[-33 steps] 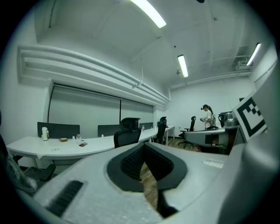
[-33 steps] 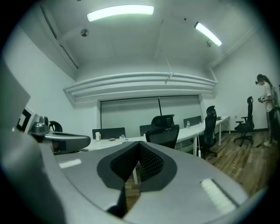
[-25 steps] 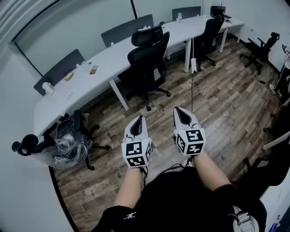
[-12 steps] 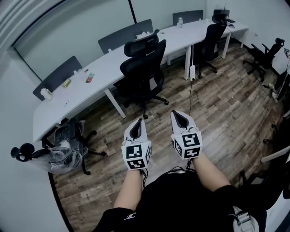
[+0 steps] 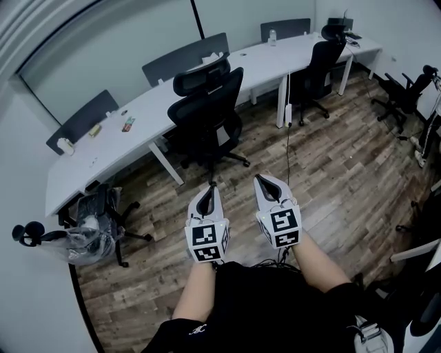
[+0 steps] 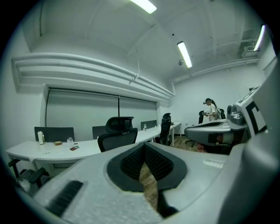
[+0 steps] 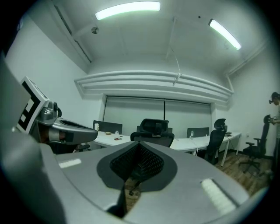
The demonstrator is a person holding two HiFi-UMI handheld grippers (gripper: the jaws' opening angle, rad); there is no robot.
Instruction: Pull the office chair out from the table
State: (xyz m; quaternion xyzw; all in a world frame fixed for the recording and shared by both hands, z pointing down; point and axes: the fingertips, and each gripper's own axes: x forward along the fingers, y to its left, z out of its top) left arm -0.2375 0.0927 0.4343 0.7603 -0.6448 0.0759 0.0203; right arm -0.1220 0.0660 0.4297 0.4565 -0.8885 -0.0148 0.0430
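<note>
We see an open-plan office: a long white table runs along the far wall. It is split into work places by grey divider panels, with a black office chair on castors drawn up at the middle and a second chair farther right. We also note the wood-plank floor, a spare chair standing loose at the far right, and strip lights in the white ceiling.

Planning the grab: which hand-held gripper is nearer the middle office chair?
Left. The left hand-held gripper faces the chair, short of its base; the right hand-held gripper sits farther right.
</note>
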